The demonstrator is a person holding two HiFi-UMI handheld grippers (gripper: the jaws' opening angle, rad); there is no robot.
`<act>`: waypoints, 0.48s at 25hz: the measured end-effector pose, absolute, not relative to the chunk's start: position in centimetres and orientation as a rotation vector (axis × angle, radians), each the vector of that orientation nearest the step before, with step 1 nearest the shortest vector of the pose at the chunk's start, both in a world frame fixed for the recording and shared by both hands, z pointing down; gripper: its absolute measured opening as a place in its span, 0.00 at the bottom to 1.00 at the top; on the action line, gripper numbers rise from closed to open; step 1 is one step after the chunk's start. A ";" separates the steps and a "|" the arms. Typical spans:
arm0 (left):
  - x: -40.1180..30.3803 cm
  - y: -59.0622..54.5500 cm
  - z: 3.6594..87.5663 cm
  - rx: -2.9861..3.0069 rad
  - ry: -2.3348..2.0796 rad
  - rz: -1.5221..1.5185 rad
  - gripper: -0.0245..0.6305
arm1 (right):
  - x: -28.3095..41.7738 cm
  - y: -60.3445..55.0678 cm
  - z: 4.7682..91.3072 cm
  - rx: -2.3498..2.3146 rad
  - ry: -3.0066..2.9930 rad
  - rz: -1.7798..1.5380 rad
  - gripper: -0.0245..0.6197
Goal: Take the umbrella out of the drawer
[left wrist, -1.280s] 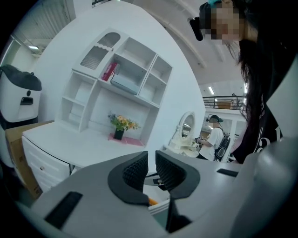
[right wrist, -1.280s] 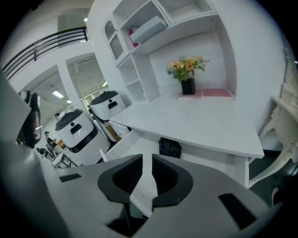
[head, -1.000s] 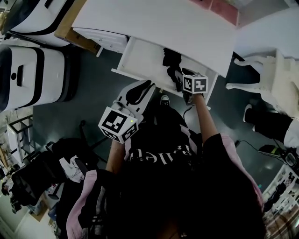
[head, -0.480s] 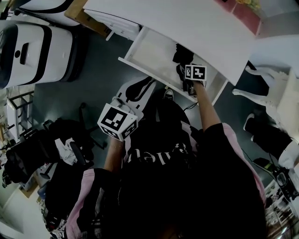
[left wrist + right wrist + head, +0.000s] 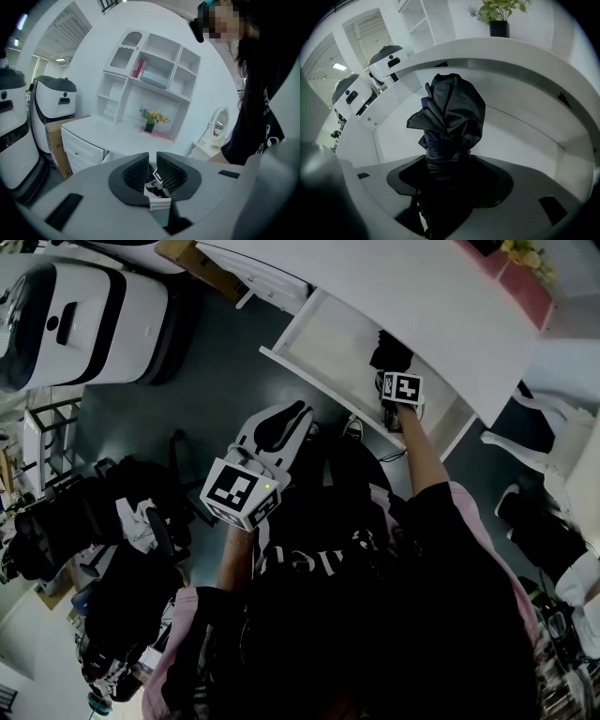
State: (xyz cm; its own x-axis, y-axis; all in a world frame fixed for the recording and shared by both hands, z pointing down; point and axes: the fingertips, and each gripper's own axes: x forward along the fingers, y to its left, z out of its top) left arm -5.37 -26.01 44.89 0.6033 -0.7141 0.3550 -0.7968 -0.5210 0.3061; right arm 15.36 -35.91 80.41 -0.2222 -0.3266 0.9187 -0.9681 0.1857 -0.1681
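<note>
Umbrella (image 5: 451,115) cloth looks soft and slippery, so right gripper (image 5: 447,177), jaws opening around it, should pinch its bound waist; left gripper (image 5: 153,163) clenched empty

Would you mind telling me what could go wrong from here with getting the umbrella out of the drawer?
1. The right gripper has its jaws opening, with the umbrella between them. Its black cloth bunches loosely, so closing might pinch only fabric and let it slip.
2. The desktop overhangs the drawer just above the umbrella, so a straight lift could knock it against that edge.
</note>
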 end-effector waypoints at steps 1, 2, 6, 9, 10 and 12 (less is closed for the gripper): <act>-5.5 -25.9 45.0 2.388 -1.208 0.259 0.13 | 15.3 -35.9 80.5 1.240 -1.695 1.046 0.47; -5.6 -25.8 45.1 2.384 -1.211 0.261 0.13 | 15.3 -36.0 80.6 1.244 -1.698 1.041 0.47; -5.7 -25.7 45.5 2.377 -1.213 0.267 0.13 | 15.5 -36.4 80.8 1.257 -1.698 1.020 0.47; -5.6 -25.8 45.4 2.381 -1.207 0.264 0.13 | 15.4 -36.5 80.7 1.234 -1.695 1.048 0.47; -5.6 -25.9 45.3 2.384 -1.203 0.261 0.13 | 15.4 -36.3 80.5 1.212 -1.690 1.074 0.47; -5.6 -26.2 44.7 2.393 -1.196 0.252 0.13 | 15.4 -36.0 80.0 1.161 -1.681 1.117 0.47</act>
